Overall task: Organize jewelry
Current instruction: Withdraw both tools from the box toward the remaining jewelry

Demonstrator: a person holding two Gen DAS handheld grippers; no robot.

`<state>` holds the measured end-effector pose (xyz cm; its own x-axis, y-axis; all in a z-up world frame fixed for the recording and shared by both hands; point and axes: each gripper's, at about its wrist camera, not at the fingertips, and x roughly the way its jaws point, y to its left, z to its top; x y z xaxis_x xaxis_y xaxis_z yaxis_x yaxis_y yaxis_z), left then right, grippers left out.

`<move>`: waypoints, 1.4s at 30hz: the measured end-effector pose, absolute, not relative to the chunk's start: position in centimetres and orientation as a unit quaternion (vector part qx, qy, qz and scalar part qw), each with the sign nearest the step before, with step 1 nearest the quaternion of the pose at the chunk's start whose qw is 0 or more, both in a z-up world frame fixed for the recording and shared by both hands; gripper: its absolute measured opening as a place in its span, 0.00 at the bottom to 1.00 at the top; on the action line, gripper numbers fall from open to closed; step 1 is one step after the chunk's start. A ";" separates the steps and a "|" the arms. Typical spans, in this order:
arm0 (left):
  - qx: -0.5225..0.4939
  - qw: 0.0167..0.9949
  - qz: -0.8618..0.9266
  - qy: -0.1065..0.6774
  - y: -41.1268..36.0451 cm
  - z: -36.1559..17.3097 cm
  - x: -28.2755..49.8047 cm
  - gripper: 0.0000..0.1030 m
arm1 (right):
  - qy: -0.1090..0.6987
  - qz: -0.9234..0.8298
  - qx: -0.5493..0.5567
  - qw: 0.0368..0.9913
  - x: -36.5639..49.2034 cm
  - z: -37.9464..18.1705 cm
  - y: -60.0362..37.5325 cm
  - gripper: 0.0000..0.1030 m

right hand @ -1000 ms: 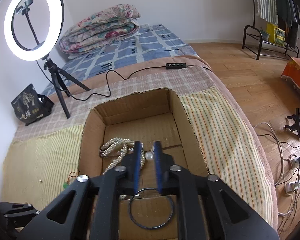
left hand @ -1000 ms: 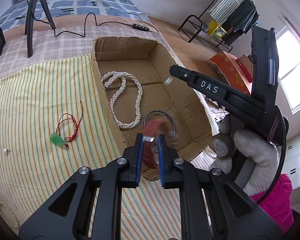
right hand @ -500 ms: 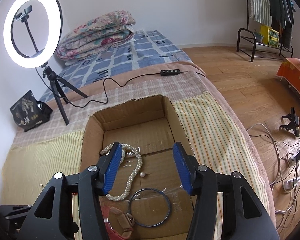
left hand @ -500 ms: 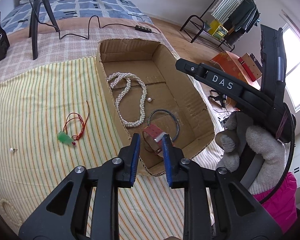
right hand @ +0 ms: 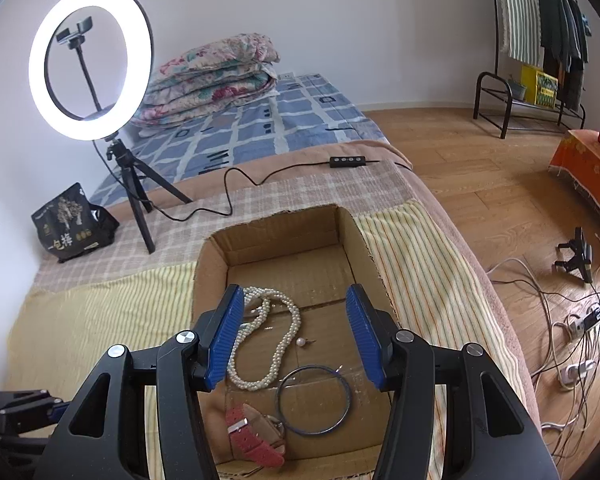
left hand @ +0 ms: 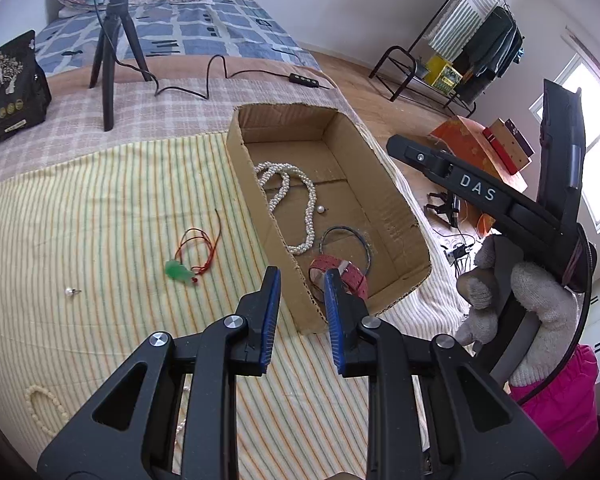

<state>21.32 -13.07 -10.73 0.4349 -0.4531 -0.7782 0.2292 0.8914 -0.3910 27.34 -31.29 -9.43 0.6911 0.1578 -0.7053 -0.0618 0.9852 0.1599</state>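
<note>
The room was pretty plain: white walls (right hand: 340,20) and a wood plank floor (right hand: 480,184) running off toward 2 o'clock in the right wrist view. A lit ring light (right hand: 90,62) stood on a small tripod at 10 o'clock, its cable (right hand: 236,184) trailing across the bed to an inline switch. Behind it was a folded floral quilt (right hand: 212,76) on a blue checked bedspread (right hand: 268,124). A black clothes rack (right hand: 540,40) with hanging garments sat at 1 o'clock. Tangled cords and a power strip (right hand: 576,372) lay on the floor at 4 o'clock. In the left wrist view a bright window (left hand: 592,152) glared at 3 o'clock.
</note>
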 end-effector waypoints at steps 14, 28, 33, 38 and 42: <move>-0.128 0.868 -0.145 0.457 -4.2 -6.9 18.6 0.21 | 0.361 0.101 0.040 0.926 23.1 -5.7 -28.8 0.50; -0.153 0.877 -0.077 0.449 5.8 -7.2 15.3 0.21 | 0.364 0.188 0.000 0.912 17.6 -5.8 -23.2 0.51; -0.160 0.866 -0.058 0.471 8.3 -10.0 13.6 0.21 | 0.394 0.226 -0.011 0.891 14.9 -8.6 -20.4 0.51; -0.165 0.851 -0.048 0.497 9.7 -12.8 12.7 0.21 | 0.430 0.271 -0.035 0.860 12.5 -12.0 -17.1 0.51; -0.174 0.834 -0.040 0.523 10.6 -15.4 12.4 0.21 | 0.463 0.292 -0.082 0.833 11.0 -15.3 -14.1 0.57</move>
<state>12.42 10.58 -15.36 0.4504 -0.2481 -0.8577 -0.1163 0.9362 -0.3318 11.01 -14.13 -15.25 0.4007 0.4103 -0.8192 -0.5623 0.8160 0.1337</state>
